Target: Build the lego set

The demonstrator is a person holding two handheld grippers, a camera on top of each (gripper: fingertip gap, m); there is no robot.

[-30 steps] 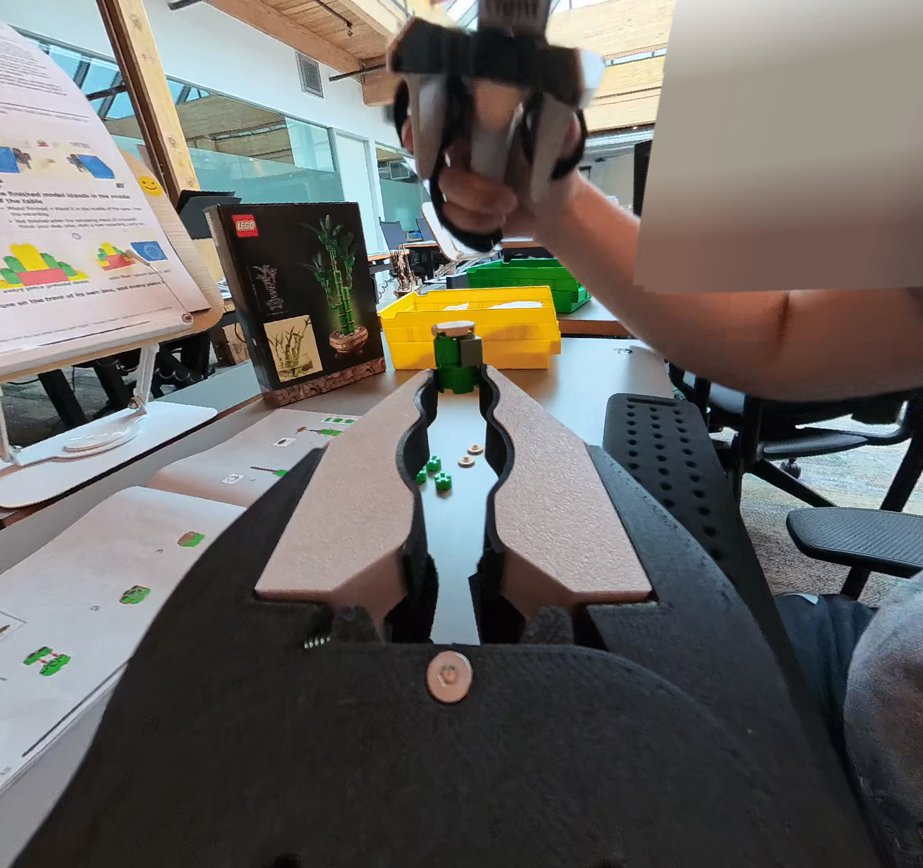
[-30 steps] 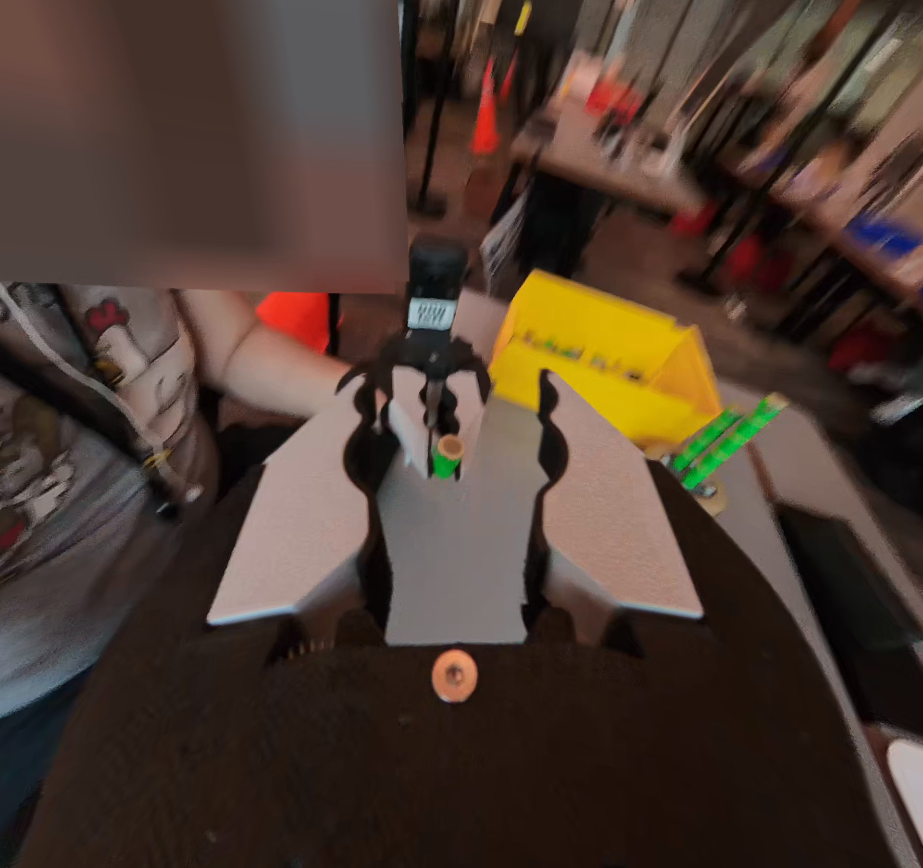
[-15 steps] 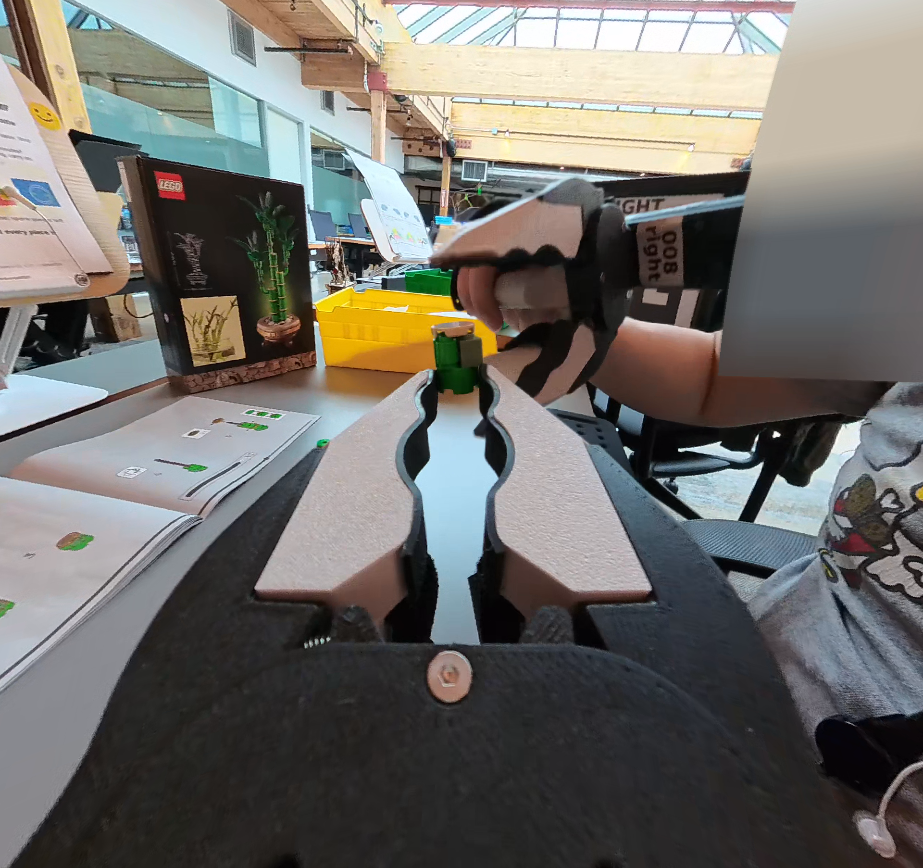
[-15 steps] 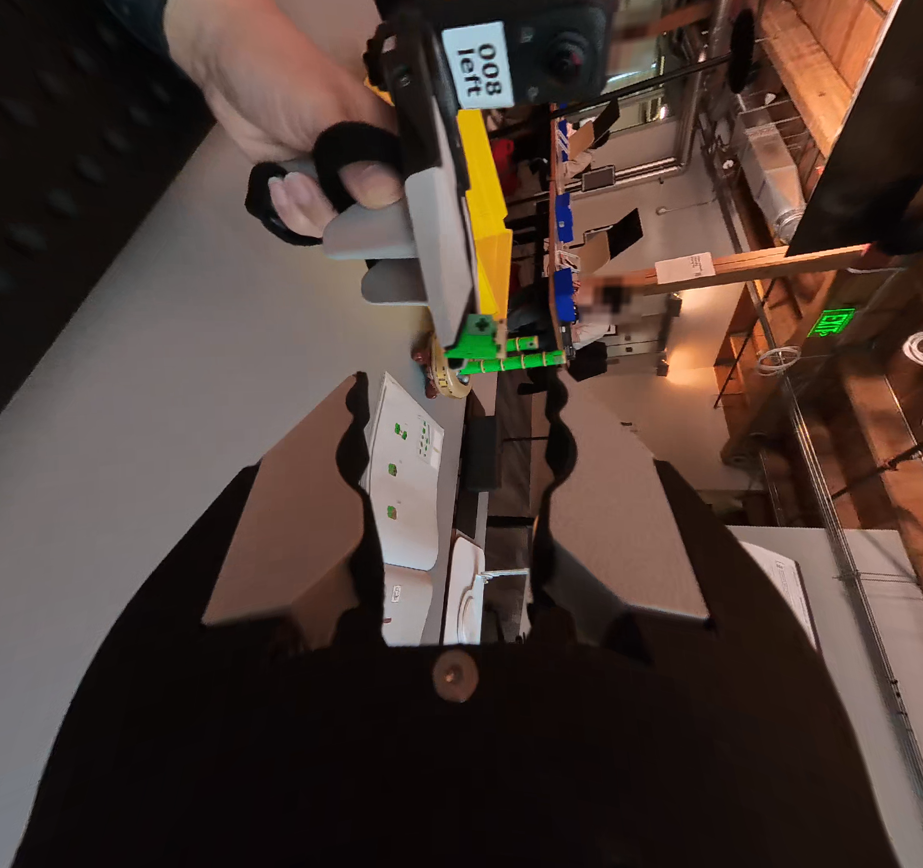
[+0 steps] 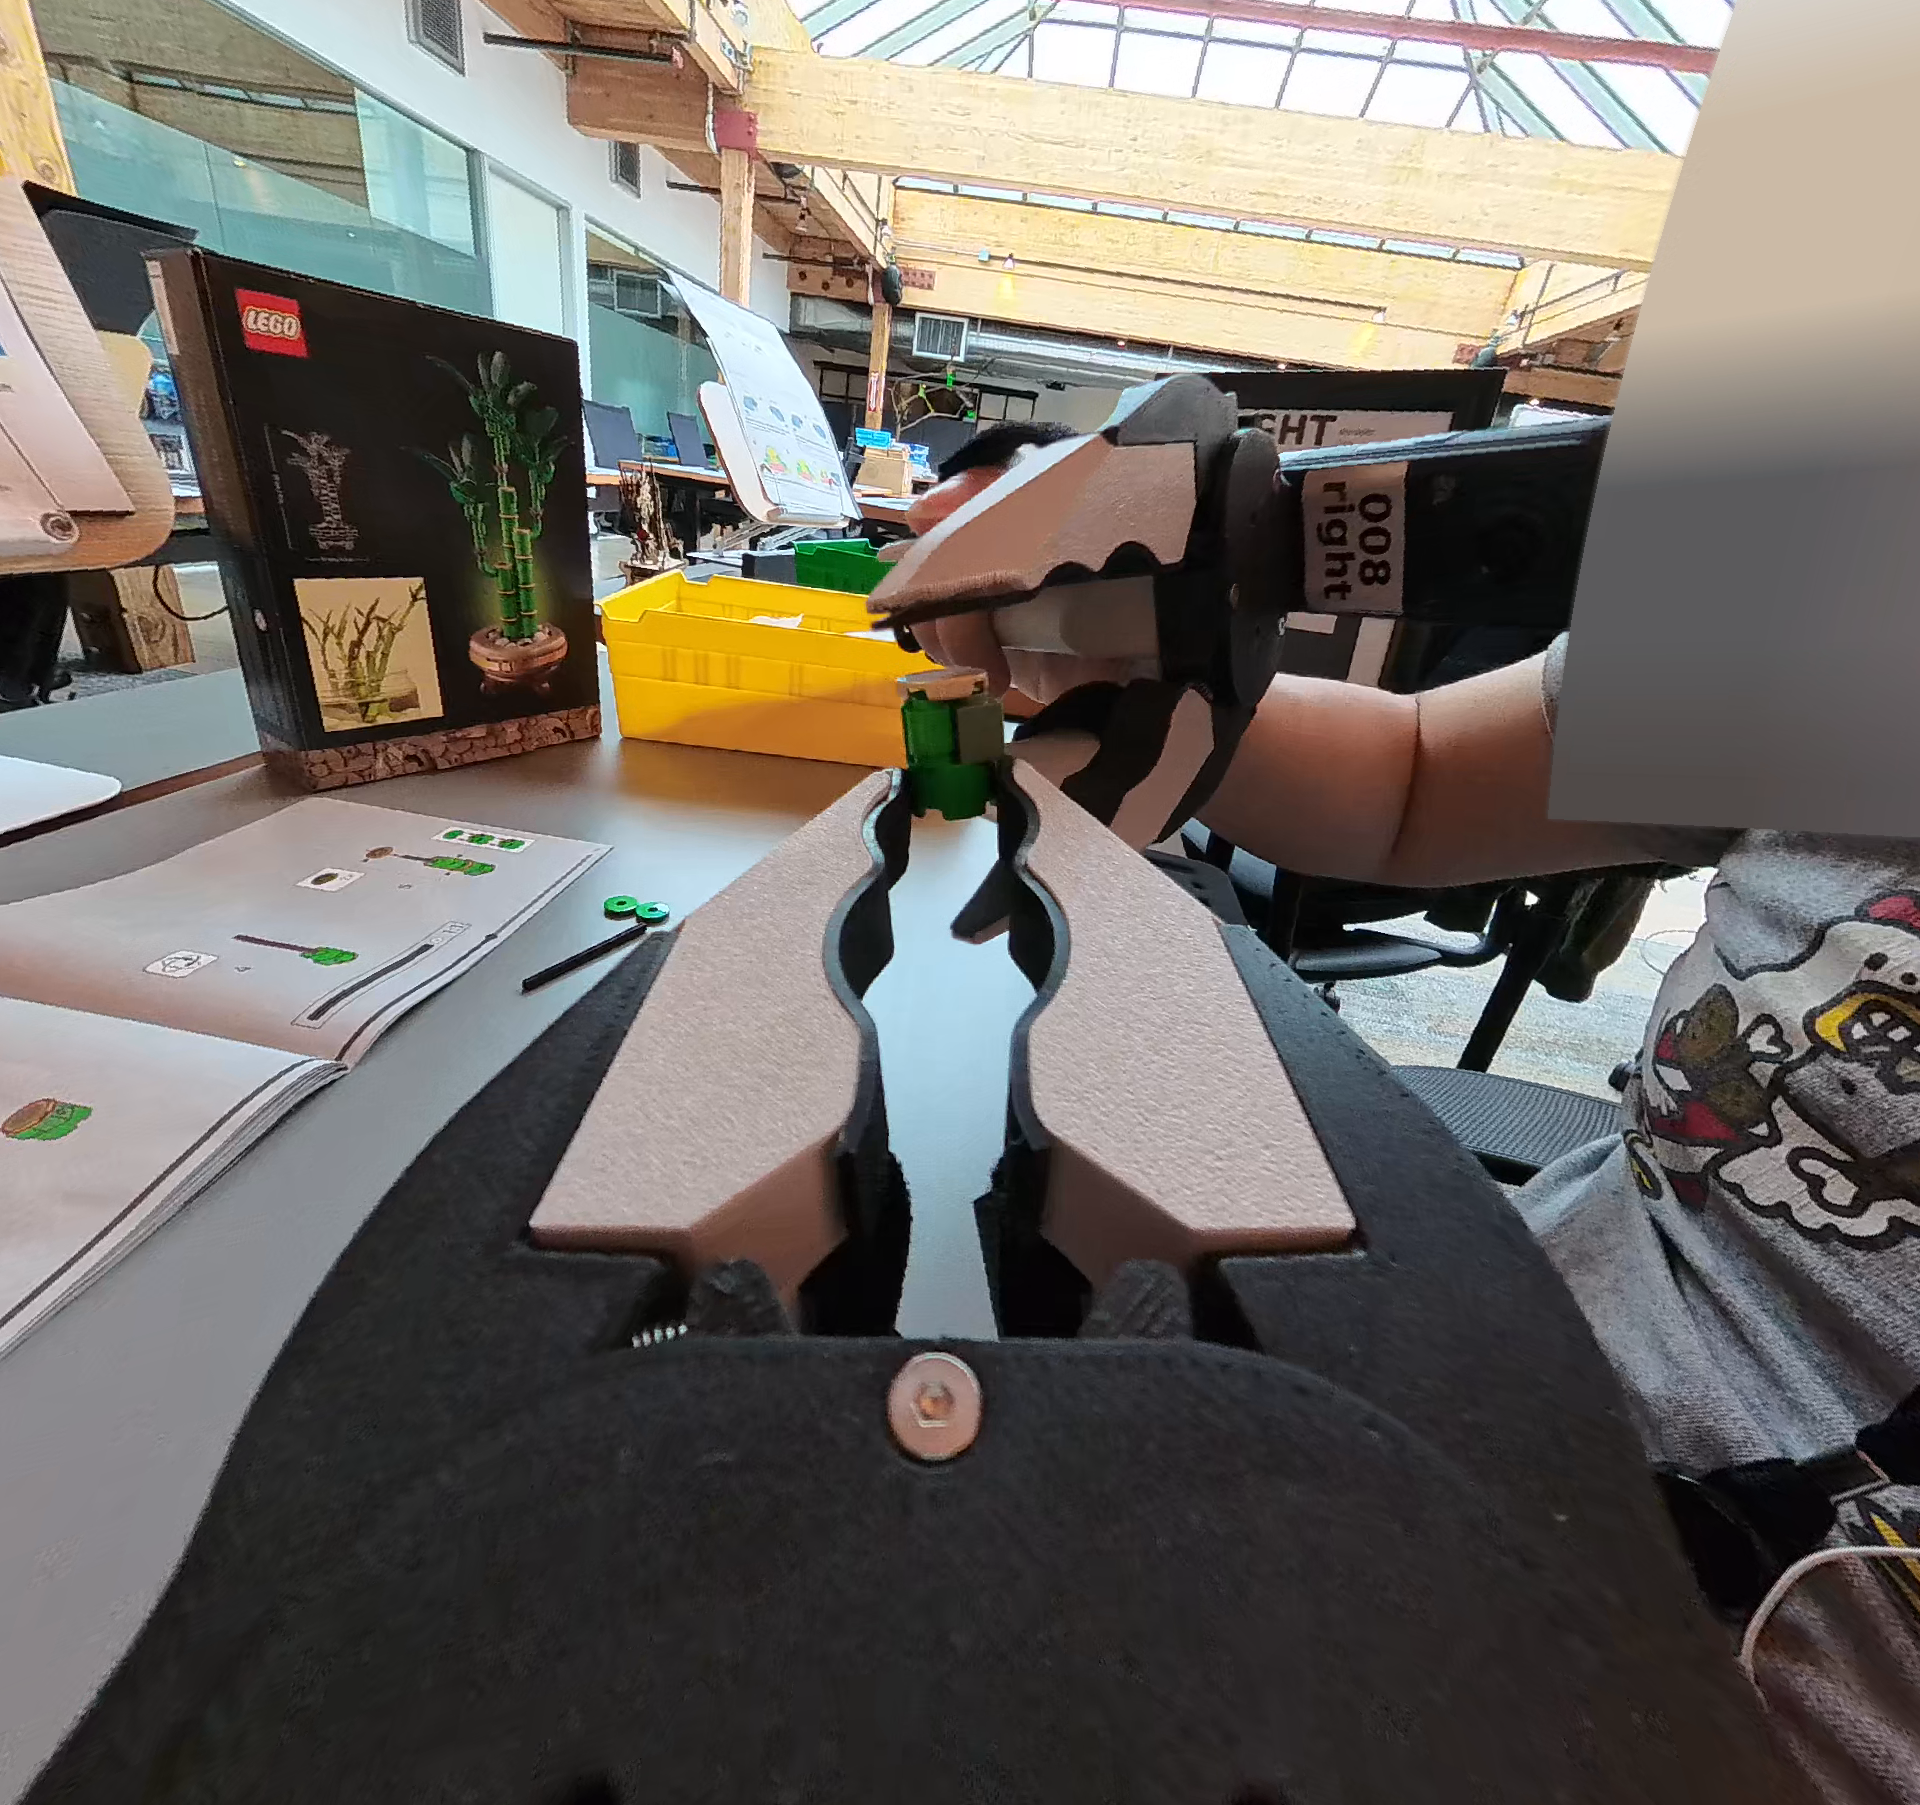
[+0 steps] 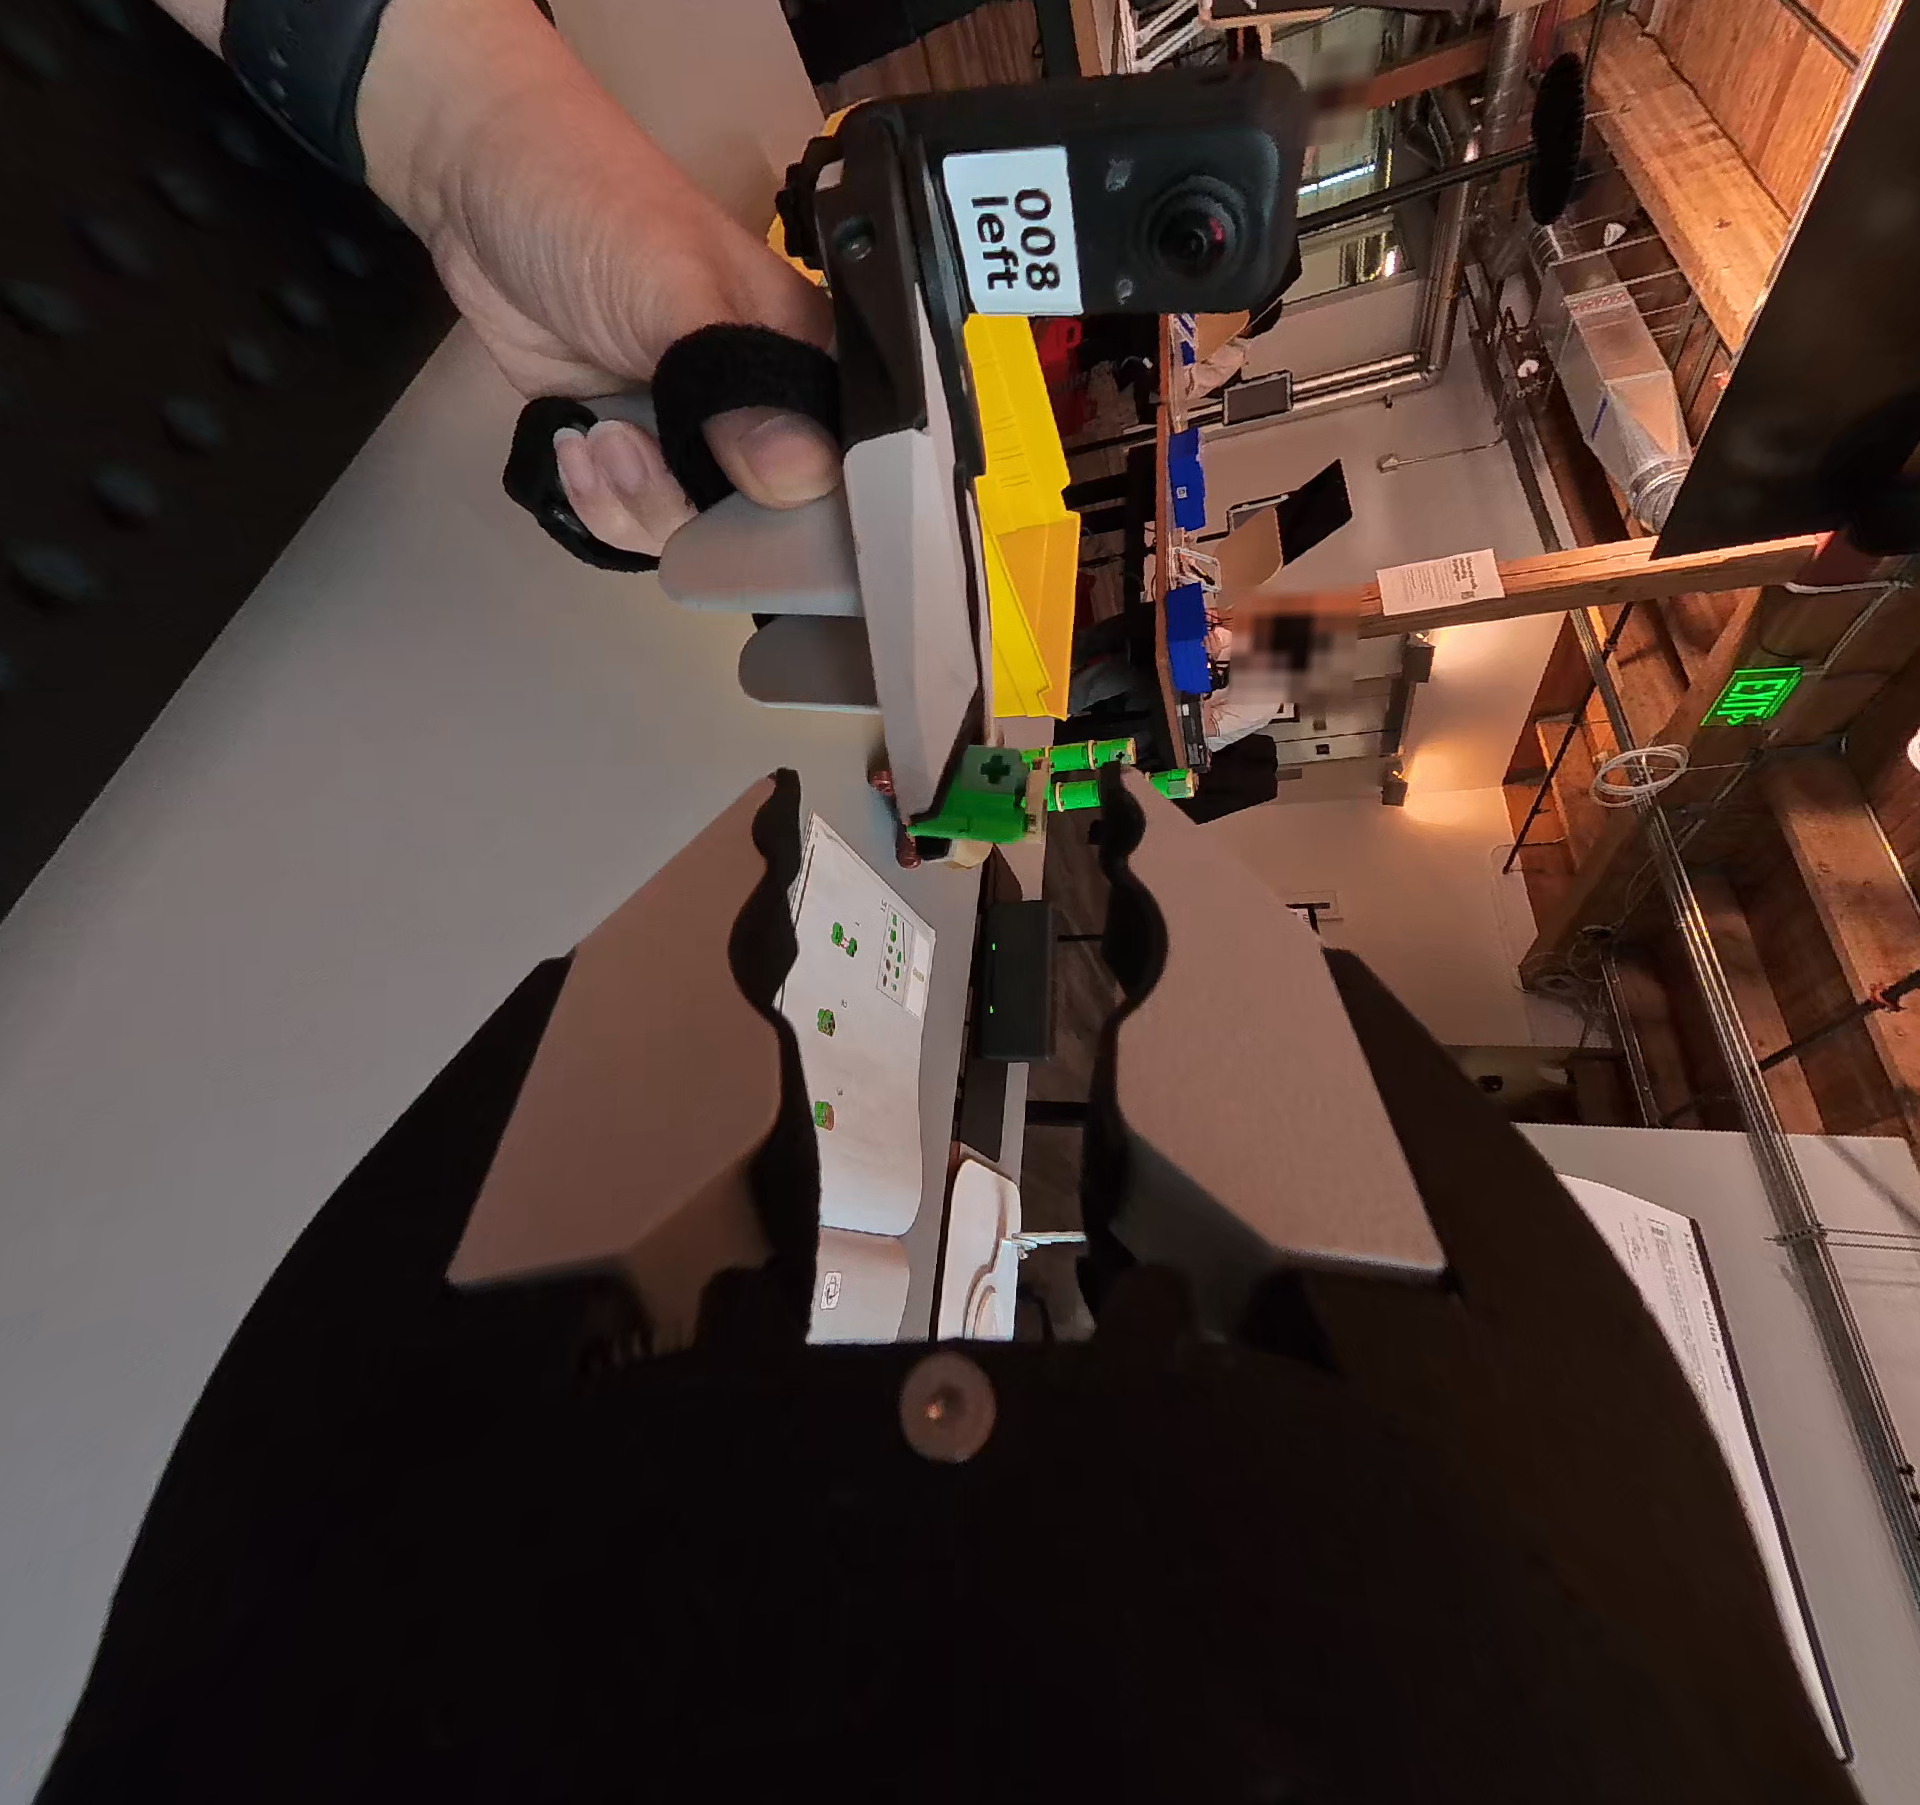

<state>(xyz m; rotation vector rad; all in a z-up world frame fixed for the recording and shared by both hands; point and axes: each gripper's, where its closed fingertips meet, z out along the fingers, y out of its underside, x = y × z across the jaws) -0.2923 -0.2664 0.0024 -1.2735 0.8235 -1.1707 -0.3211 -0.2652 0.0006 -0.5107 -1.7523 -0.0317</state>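
My left gripper (image 5: 951, 799) is shut on a short green bamboo segment (image 5: 940, 763) with a tan cap and a grey side piece, held above the table. In the right wrist view the same segment (image 6: 982, 799) sits at the left gripper's tips. My right gripper (image 6: 945, 810) is open, empty and rolled on its side. It faces the segment, which lies just in front of its fingertips. From the left wrist view its one finger (image 5: 1039, 529) is above the segment and the other below.
The dark table (image 5: 727, 820) holds an open instruction booklet (image 5: 260, 924), two green round pieces (image 5: 636, 908), a black axle (image 5: 582, 955), the set's box (image 5: 395, 529) and a yellow bin (image 5: 758, 675). Built green stalks (image 6: 1101, 768) lie farther off. Office chairs (image 5: 1507, 1111) stand right. The grippers are tip to tip, or close to it.
The right gripper came down from above, rolled sideways and closed in on the green segment. The left gripper kept its hold while its view swung.
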